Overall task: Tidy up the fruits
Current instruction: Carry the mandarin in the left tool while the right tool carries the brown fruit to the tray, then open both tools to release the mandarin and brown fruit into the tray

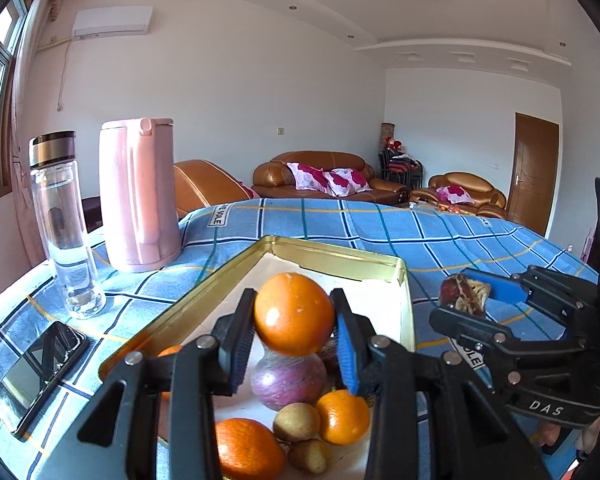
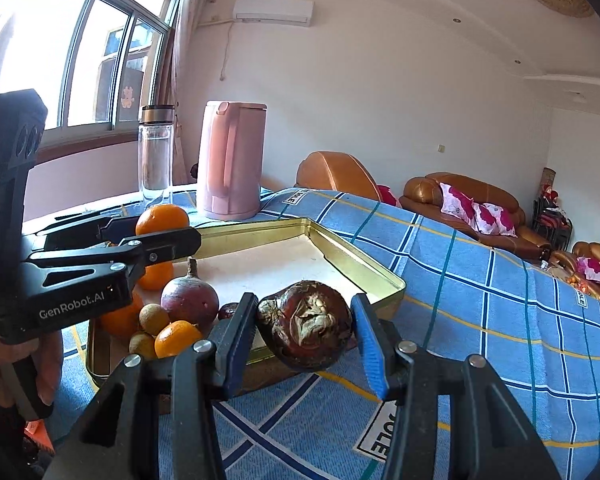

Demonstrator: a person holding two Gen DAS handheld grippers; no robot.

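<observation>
Sunlight from a tall multi-pane window [image 2: 88, 52] fell across a table draped in a blue plaid cloth [image 2: 500, 280] with dark, white and yellow lines. On it sat a shallow gold-coloured metal tin [image 1: 340, 258] with a pale floor, and beyond it a pink plastic kettle [image 1: 138, 196], a clear glass bottle with a metal collar [image 1: 62, 224] and a black phone [image 1: 40, 372] lying flat near the cloth's edge. White walls, a wall-mounted air conditioner [image 2: 274, 10], brown leather sofas with pink floral cushions [image 1: 328, 176] and a wooden door [image 1: 534, 172] filled the room behind.

The left gripper [image 1: 294, 344] had its black and blue pads pressed against a round orange [image 1: 292, 314], held in the air above the tin. Below it in the tin lay a purple round fruit [image 1: 288, 380], more oranges [image 1: 342, 416] and small brown fruits [image 1: 296, 422], bunched at the near end — the far end was bare.

The right gripper [image 2: 306, 334] pinched a dark reddish-brown wrinkled fruit with a pale dried patch [image 2: 306, 326] between its blue-edged fingers, just outside the tin's near wall and above the cloth. A hand [image 2: 20, 364] gripped the left tool's handle at the left edge of the right wrist view.
</observation>
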